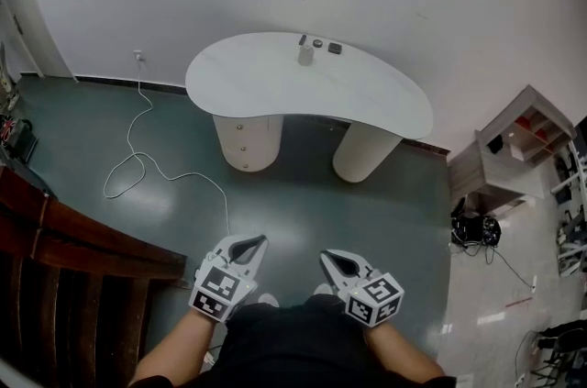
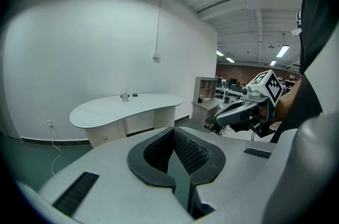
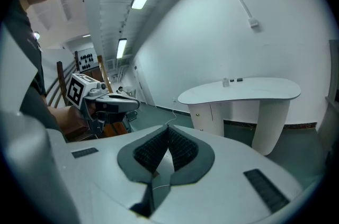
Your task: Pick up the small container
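The small container point(image 1: 305, 55), a pale upright cylinder, stands near the far edge of a white kidney-shaped table point(image 1: 266, 79) across the room. It also shows tiny in the left gripper view point(image 2: 125, 97) and in the right gripper view point(image 3: 226, 82). Two or three small dark items point(image 1: 335, 49) lie beside it. My left gripper point(image 1: 261, 239) and right gripper point(image 1: 323, 256) are held close to my body, far short of the table. Both are shut, their ribbed pads point(image 2: 188, 150) point(image 3: 151, 148) meeting at the tips with nothing between them.
A white cable point(image 1: 138, 161) trails over the dark green floor from a wall socket toward me. A dark wooden chair point(image 1: 64, 258) stands at my left. A small shelf unit point(image 1: 518, 148) and a tangle of black cables point(image 1: 475, 230) sit to the table's right.
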### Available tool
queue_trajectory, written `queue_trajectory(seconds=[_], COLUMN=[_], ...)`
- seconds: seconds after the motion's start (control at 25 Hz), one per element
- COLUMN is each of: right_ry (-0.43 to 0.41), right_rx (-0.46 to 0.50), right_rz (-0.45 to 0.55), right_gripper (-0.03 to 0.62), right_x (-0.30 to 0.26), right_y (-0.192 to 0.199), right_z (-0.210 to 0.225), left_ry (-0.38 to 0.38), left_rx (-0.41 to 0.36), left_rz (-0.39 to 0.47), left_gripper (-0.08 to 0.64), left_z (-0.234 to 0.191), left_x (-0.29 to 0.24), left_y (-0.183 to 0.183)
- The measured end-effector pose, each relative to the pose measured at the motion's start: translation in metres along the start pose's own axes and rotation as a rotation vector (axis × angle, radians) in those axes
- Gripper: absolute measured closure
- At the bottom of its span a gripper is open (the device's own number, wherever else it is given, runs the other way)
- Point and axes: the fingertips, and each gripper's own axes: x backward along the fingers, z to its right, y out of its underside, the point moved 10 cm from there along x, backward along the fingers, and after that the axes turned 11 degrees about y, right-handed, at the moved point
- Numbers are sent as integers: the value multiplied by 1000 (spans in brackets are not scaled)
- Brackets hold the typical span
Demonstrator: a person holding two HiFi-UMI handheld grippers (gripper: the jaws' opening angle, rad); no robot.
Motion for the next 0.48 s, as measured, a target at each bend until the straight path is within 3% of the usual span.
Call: queue_trajectory(seconds=[0.48], right_ry=[12], right_rx=[-4], right_rz=[20], right_gripper=[597], right_x=[-27], right_y=[-15], right_z=[4], left_ry=[22], left_rx=[20], left_rz=[10], left_gripper=[545], left_z=[-19], left_x=[-7], left_y=[4])
